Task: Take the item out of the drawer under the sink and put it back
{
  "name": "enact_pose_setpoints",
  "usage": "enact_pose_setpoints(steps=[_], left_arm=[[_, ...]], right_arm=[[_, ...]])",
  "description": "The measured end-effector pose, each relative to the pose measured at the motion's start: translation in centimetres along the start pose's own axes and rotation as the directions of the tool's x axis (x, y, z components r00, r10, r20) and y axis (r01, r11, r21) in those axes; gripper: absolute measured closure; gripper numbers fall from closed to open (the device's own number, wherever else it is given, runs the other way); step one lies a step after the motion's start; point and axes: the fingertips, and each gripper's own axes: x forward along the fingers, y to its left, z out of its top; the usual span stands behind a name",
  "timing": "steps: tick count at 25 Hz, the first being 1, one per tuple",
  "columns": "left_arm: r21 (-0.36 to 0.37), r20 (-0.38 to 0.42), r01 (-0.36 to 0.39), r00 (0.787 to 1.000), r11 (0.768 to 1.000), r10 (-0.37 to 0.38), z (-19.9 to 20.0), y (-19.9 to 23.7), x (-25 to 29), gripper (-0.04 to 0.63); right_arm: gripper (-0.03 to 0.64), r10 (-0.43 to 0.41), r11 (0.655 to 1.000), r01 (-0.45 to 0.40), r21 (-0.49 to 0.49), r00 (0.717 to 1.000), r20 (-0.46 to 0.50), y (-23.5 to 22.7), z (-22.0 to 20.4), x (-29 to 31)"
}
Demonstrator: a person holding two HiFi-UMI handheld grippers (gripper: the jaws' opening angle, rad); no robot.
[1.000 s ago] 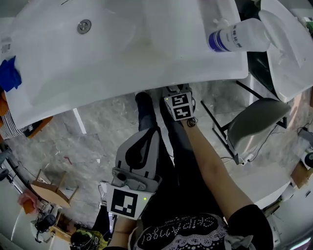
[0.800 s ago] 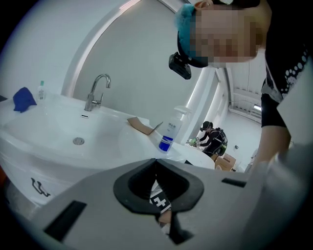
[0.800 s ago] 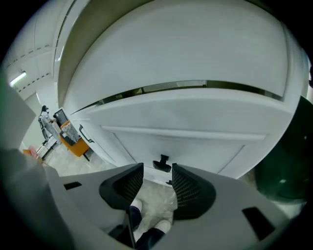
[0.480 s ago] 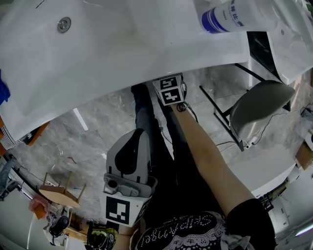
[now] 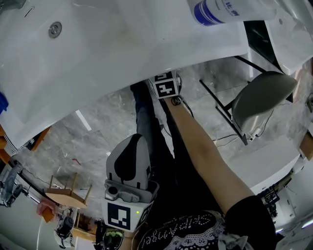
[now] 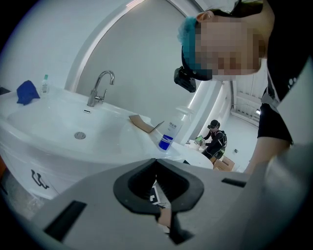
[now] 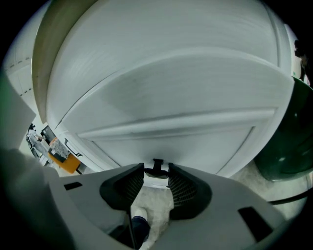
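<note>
One second has barely altered the hands, but the head has leaned in. The sink (image 5: 122, 53) has slid toward 11 o'clock in the head view, and the blue cloth (image 5: 2, 103) at 9 o'clock is now almost out of frame.

At 8 o'clock a wooden stool (image 5: 66, 191) stands well clear on the floor. The left gripper (image 5: 138, 137) has sunk slightly toward 6 o'clock. Its jaws are together on nothing, so it only waits.

The right gripper (image 7: 156, 177) stays tucked under the sink's rim at 12 o'clock. In its own view the small black handle (image 7: 157, 165) sits between the jaw tips with a pad at each end, so I take it as gripped.

The drawer (image 7: 166, 97) is still flush and closed. The item must be hidden inside it, and no view shows it. The pull has yet to come.

The person's legs and a shoe (image 7: 139, 225) stand right in front of the drawer, and I think they could block its travel. The bottle (image 5: 215, 10) at 1 o'clock lies up on the sink, out of the way. The grey chair (image 5: 264, 95) at 3 o'clock sits near the right arm.
</note>
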Motion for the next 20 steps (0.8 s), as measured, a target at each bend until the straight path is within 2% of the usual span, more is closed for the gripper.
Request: enact_pose_setpoints(steps=[12,20], left_arm=[[-0.009,0.0,-0.013,1.0,1.0,0.013,0.4,-0.2,0.4,0.591],[-0.008,0.007,-0.01,1.0,1.0,0.01,0.2,-0.3,0.2,0.591]], right_arm=[[0.468,0.02,0.999,-0.021,-0.032,1.0,-0.012,0.1,-0.1,-0.3],[0.469,0.034,0.998,-0.035,-0.053,0.999,-0.028,0.5,-2.1,-1.5]])
